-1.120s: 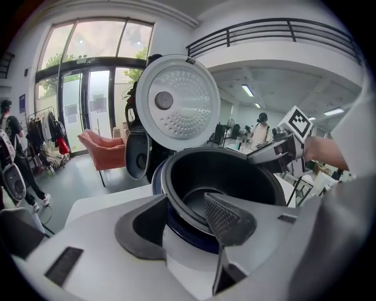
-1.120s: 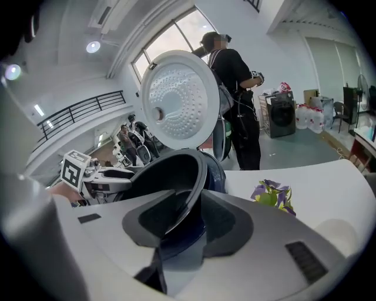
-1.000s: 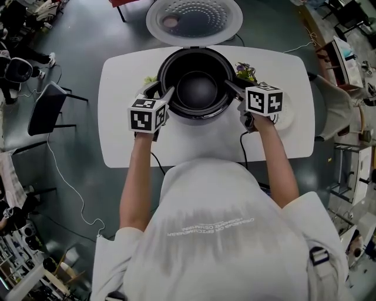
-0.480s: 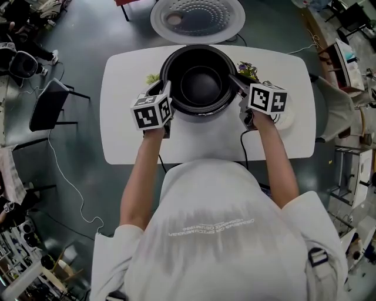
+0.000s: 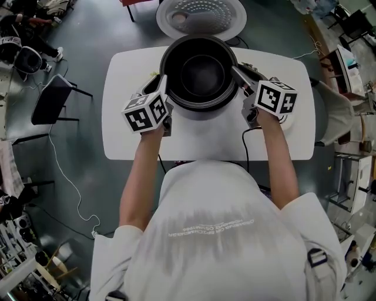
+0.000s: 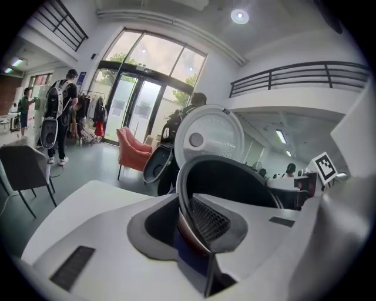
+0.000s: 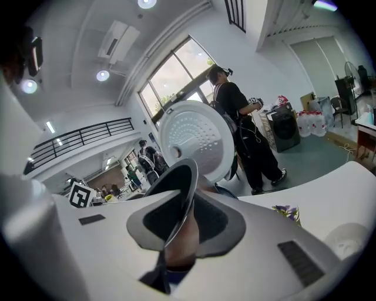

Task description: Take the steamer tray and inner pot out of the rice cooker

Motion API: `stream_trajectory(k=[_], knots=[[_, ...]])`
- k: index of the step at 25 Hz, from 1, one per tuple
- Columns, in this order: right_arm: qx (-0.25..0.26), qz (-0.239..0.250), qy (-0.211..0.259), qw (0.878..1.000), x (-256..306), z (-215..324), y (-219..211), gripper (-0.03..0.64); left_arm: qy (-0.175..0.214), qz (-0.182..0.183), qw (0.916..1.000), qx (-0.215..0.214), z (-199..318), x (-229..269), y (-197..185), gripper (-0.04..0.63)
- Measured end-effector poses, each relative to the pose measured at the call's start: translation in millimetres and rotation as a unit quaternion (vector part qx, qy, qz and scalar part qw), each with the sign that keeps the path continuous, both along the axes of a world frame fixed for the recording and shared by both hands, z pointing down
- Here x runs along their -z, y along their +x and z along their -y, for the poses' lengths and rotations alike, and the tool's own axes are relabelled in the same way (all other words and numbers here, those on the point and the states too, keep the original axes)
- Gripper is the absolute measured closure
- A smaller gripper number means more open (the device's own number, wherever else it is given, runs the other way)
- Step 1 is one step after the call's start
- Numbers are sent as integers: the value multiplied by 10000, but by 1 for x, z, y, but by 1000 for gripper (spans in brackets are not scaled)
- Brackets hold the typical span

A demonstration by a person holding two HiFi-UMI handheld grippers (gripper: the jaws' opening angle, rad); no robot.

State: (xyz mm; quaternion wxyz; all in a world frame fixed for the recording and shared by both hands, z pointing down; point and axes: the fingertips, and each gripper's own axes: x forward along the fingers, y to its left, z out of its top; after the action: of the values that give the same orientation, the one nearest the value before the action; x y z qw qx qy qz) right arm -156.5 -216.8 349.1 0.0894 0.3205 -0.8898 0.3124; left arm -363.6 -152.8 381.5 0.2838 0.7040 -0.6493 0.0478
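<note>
**A:** Where is the inner pot (image 5: 200,70) now?

**B:** It hangs between my two claws, right above the rice cooker (image 5: 202,114). The open lid (image 5: 201,14) stands behind it.

**A:** What are your claws doing?

**B:** My left claw (image 5: 165,89) bites the left side of the rim. My right claw (image 5: 237,73) bites the right side. Both have just been closing. Now they are narrow, with the thin rim pinched between the pads.

**A:** Which claw is nearer?

**B:** Neither. They sit on opposite sides, and the pot is in the middle.

**A:** So what matters next?

**B:** I think the pot has to go straight up out of the cooker. Then it can go sideways to a bare bit of the tabletop (image 5: 129,138). Both claws must rise together, or it may tip
</note>
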Motion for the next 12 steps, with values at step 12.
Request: stream_trajectory(k=[12], knots=[[315, 465, 636, 9964, 75, -18, -24, 532, 1087, -140, 9927, 494, -36, 97, -25, 528]])
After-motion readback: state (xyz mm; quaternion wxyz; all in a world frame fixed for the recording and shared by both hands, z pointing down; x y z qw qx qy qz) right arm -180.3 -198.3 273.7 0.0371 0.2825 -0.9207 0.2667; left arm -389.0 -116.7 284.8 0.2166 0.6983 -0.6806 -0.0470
